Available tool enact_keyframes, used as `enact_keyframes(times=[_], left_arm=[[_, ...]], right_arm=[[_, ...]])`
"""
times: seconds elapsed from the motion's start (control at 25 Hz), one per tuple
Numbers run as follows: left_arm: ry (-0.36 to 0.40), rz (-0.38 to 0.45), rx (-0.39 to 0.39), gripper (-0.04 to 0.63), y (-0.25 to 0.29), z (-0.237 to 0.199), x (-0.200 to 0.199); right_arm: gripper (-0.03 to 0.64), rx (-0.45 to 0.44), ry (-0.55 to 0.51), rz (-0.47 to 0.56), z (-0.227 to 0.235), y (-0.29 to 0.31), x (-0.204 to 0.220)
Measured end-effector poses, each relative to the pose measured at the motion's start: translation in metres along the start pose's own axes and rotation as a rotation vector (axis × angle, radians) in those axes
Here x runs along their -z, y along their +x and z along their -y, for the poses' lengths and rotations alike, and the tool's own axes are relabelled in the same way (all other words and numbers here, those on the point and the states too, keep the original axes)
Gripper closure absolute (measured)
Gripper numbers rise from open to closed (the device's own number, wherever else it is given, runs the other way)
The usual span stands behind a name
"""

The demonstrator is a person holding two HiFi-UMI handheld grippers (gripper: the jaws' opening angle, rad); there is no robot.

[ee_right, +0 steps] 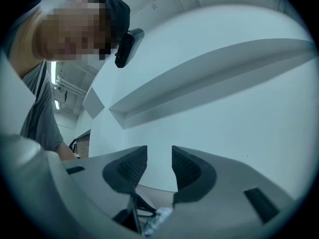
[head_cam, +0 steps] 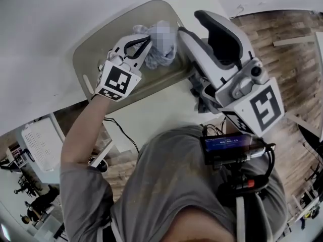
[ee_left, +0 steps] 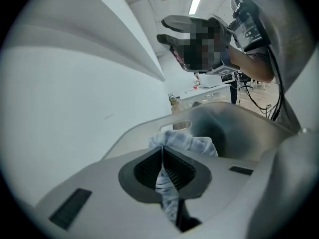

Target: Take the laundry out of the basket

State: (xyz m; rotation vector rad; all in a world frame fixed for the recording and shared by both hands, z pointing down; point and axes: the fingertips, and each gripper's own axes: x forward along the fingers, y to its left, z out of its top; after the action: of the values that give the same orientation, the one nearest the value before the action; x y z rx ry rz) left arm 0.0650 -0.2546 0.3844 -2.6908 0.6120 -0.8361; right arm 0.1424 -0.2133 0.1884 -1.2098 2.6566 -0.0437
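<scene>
Left gripper: I am reaching it forward on an outstretched arm over the basket, jaws pinching a fold of pale blue-and-white cloth bunched above the basket's hollow. Right gripper: I am holding it at the basket's right rim, facing the wall beyond, jaws partly apart, empty.

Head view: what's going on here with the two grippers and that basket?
A person is working two handheld grippers at a beige basket. The left gripper is shut on a bunched pale blue-and-white cloth, held over the basket's inside. The right gripper is open with nothing between its jaws, beside the basket's right edge. The cloth is not yet clear of the basket.
</scene>
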Motion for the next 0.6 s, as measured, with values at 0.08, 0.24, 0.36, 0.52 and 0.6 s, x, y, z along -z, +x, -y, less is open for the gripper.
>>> enact_keyframes(times=[0.08,0.24,0.36,0.52,0.6], left_arm=[[-0.009,0.019,-0.052,0.577,-0.02,-0.008,-0.007],[-0.006,0.079,-0.177,0.577,-0.054,-0.028,-0.037],[-0.029,0.121,-0.248,0.577,-0.091,-0.042,-0.056],[-0.052,0.165,-0.353,0.577,-0.146,-0.062,-0.08],[-0.061,0.184,-0.408,0.577,-0.17,-0.068,-0.09]], right_arm=[[0.459,-0.003,-0.01,0.007,-0.009,-0.003,-0.004],[0.46,-0.032,-0.037,0.032,-0.017,-0.012,-0.013],[0.46,-0.047,-0.04,0.026,-0.037,-0.015,-0.019],[0.46,-0.109,-0.052,0.042,-0.064,-0.011,-0.032],[0.46,-0.145,-0.059,0.053,-0.075,-0.009,-0.038]])
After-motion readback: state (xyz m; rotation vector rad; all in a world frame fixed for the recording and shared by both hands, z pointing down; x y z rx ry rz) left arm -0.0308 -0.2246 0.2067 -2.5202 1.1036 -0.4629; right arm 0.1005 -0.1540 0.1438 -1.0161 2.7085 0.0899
